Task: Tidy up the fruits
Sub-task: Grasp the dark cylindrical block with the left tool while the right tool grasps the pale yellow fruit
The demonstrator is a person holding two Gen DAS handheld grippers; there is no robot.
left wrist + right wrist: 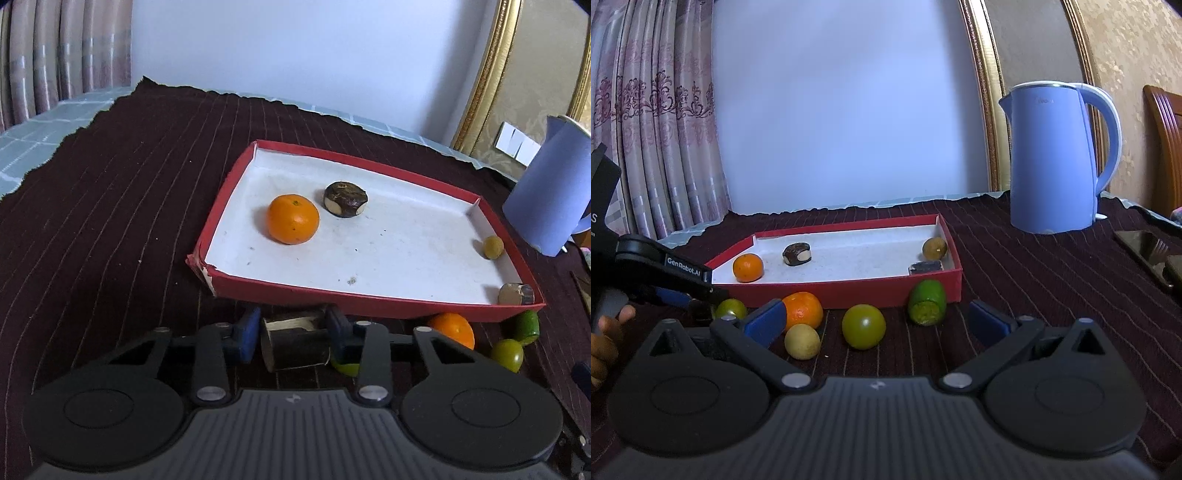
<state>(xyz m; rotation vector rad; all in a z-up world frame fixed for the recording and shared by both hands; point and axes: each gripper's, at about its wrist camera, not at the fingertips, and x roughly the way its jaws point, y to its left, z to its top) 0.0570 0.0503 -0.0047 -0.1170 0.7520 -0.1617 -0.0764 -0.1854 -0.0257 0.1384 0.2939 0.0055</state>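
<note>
Grip status: the left gripper (291, 341) is clamped across the sides of a dark cut piece (295, 345), just in front of the red tray (369, 304). The piece looks rigid and light, with flat ends; the curved flanks seem the best place to pinch. The right gripper (877, 319) stands wide and empty, near the loose fruit before the tray.

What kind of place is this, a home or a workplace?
Probably a room in a home. Patterned pink curtains hang at the left, a blue electric kettle stands on the dark striped tablecloth, and a carved wooden chair is at the right.
</note>
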